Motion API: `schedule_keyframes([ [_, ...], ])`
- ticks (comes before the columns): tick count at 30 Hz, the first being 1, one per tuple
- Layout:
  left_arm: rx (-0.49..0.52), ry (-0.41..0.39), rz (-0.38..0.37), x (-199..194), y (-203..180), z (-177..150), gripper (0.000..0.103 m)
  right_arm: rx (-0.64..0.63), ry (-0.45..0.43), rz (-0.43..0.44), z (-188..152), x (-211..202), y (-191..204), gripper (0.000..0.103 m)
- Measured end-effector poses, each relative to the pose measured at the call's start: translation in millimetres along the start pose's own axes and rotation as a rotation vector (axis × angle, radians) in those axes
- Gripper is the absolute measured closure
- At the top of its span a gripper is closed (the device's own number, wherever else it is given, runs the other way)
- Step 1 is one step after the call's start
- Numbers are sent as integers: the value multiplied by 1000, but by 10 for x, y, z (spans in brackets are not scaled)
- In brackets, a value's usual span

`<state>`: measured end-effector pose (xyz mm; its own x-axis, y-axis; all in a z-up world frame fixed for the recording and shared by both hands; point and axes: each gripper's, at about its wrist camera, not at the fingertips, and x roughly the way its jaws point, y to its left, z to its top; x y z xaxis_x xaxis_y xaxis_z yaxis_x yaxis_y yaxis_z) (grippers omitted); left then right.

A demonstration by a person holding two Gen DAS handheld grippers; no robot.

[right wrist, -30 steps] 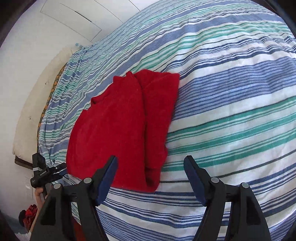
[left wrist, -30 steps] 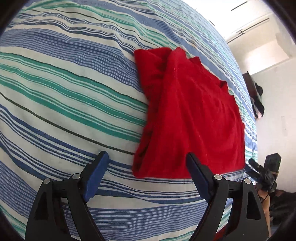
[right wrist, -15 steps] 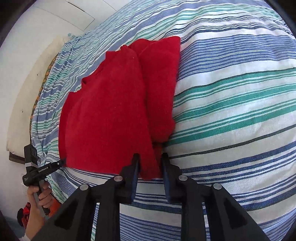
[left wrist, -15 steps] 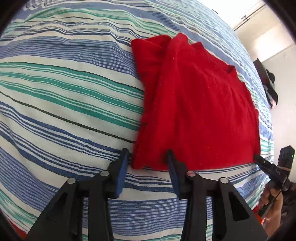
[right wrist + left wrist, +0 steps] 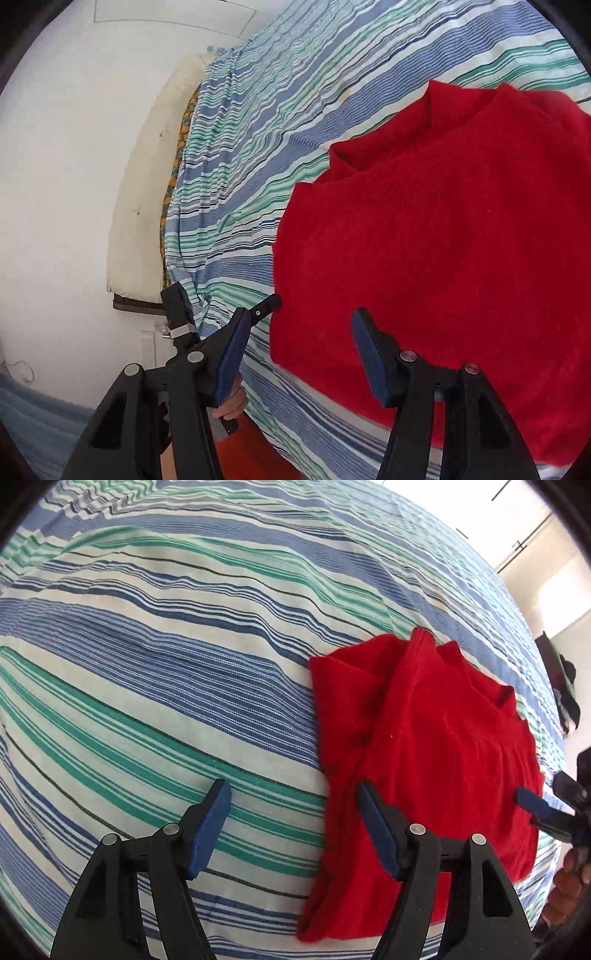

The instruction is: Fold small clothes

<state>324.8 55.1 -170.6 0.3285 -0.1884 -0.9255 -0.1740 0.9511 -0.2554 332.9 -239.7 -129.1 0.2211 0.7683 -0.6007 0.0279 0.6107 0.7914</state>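
a bed (image 5: 155,672) is seen, covered by a sheet striped in blue, green and white, which fills most of both views. a white wall (image 5: 74,147) is shown beyond the bed's edge in the right wrist view, and a cream mattress edge (image 5: 136,206) is visible under the sheet there. a bright white room corner is seen at the upper right of the left wrist view.

one red garment (image 5: 436,746) is counted, laid on the sheet and partly folded, with layered edges shown at its far end. two grippers are counted.

the left gripper (image 5: 293,827) is held low over the bed with its jaws spread wide and nothing between them; one blue pad is seen over the bare sheet and the other over the garment's near left edge. whether the cloth is touched cannot be told. the right gripper (image 5: 299,354) is likewise held wide and empty, one pad placed over the red cloth and the other beyond its edge. in each view the other gripper is glimpsed at the garment's side, held by a hand (image 5: 231,404).
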Motion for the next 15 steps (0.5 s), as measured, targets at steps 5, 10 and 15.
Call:
schedule_keyframes([
  [5,62,-18,7,-126,54,-75,26,83,-112,-157,729,306,-311,45],
  [10,44,-17,3,-130,210,-126,26,12,-156,-117,705,67,-92,45],
  [15,42,-31,16,-147,225,-291,26,-78,-45,-120,-79,97,-38,41],
])
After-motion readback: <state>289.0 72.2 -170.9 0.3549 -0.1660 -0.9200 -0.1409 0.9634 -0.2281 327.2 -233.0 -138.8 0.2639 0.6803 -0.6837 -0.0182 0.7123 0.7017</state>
